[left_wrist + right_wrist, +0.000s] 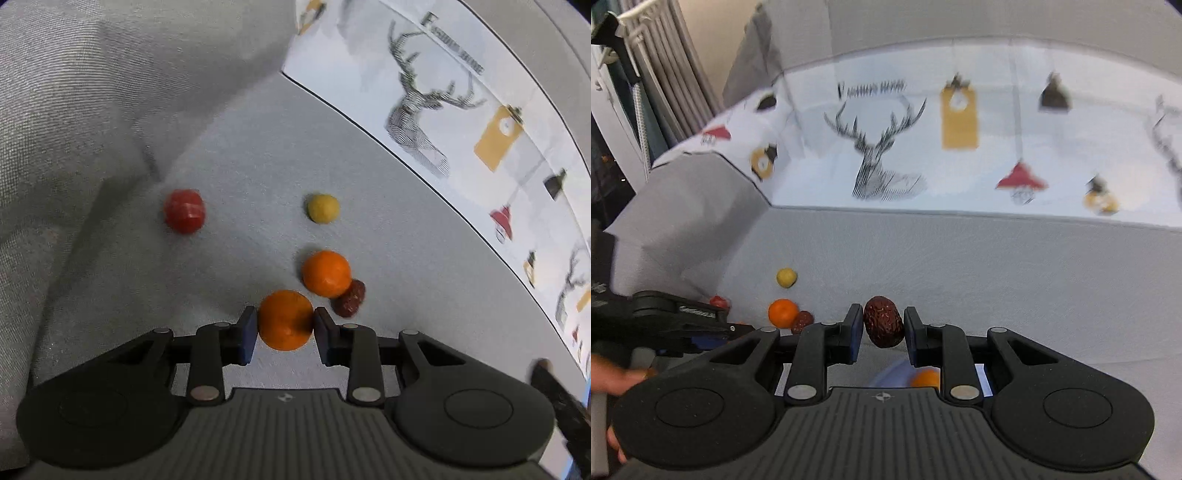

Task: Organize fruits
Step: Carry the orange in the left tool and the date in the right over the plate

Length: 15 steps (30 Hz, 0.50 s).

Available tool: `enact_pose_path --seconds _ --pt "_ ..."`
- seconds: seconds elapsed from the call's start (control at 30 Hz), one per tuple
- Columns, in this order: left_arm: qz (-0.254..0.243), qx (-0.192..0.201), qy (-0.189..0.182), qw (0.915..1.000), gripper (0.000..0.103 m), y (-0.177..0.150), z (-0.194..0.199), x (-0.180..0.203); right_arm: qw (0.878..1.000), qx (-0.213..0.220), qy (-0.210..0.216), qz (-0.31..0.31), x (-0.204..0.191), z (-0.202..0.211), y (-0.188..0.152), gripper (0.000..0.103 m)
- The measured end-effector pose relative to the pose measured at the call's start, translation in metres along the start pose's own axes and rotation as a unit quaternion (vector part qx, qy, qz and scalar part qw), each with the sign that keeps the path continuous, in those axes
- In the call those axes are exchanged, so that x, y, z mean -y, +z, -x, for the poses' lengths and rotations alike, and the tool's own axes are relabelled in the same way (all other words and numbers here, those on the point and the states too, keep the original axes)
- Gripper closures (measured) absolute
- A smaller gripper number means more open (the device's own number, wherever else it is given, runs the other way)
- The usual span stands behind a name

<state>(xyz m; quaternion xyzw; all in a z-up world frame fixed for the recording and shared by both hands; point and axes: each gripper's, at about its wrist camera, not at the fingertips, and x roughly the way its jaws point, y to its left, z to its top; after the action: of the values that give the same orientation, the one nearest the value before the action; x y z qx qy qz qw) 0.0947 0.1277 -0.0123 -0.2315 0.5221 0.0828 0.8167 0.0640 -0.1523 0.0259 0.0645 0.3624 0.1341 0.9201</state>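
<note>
Both the left gripper [284, 328] and right gripper [882, 328] are showing matte black linkage arms, silver pivot pins, dark blue pads [854, 332] lining the jaws, and ribbed grey bodies behind them.

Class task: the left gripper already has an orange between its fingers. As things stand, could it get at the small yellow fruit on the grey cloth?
Probably not yet. The left gripper is shut on an orange, so it is occupied, though the yellow fruit lies unobstructed ahead.

Orange mandarin [285, 320]; orange mandarin [326, 273]; wrinkled dark-red date [884, 321]; yellow ball [322, 208]; red fruit [184, 211]; grey surface [240, 166]; white cloth [960, 166], black deer print.
</note>
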Motion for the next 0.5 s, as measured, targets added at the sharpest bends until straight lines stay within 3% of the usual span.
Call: enact_pose_path --seconds 0.1,0.23,0.5 --pt "-0.023 -0.002 -0.012 0.9997 0.067 -0.007 0.004 0.006 0.999 0.02 -0.025 -0.009 0.012 0.03 -0.014 0.078" --pt "-0.059 -0.004 -0.034 0.9977 0.067 -0.016 0.008 0.02 0.997 0.01 -0.067 -0.036 0.039 0.046 -0.027 0.078" --pt "-0.138 0.01 -0.095 0.9858 0.067 -0.03 0.017 0.053 0.994 -0.004 -0.111 -0.025 0.076 0.049 -0.04 0.078"
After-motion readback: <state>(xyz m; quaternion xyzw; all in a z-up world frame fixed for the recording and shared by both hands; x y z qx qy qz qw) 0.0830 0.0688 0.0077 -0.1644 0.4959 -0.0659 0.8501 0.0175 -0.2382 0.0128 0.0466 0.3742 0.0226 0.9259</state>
